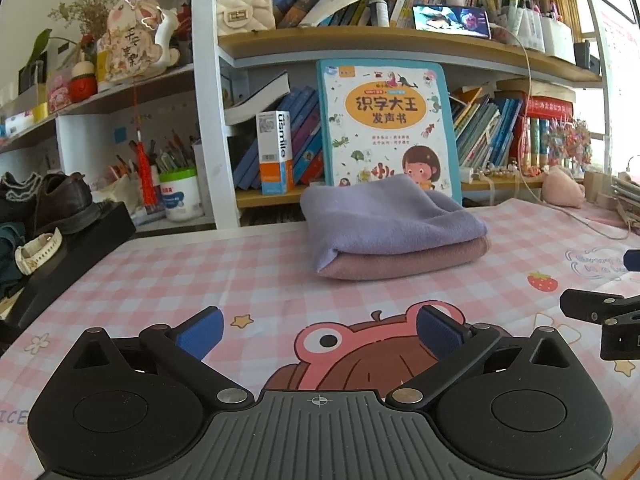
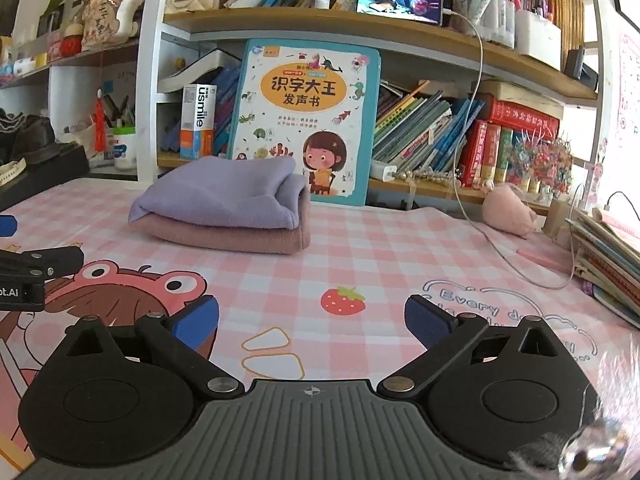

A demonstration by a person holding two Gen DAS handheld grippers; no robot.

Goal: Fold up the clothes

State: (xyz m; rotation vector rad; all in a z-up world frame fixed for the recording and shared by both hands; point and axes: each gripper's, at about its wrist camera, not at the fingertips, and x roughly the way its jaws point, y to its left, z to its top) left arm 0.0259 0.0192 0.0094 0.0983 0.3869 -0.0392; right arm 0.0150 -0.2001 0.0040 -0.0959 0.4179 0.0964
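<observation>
Resting folded: purple cloth (image 1: 384,216) atop pink cloth (image 1: 404,260); left gripper (image 1: 320,330), right gripper (image 2: 312,320) jaws apart, empty.

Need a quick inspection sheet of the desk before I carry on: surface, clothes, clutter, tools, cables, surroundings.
Surface: pink checked mat, flat.
Job's things: lilac cloth folded on top of pink cloth, stacked at the back.
Clutter: pink plush and book pile at the right edge.
Tools: left tool and right tool both open, nothing between the fingers, apart from the stack.
Cables: white cable trailing from the shelf onto the mat.
Surroundings: children's book upright behind the stack; crowded bookshelves.
</observation>
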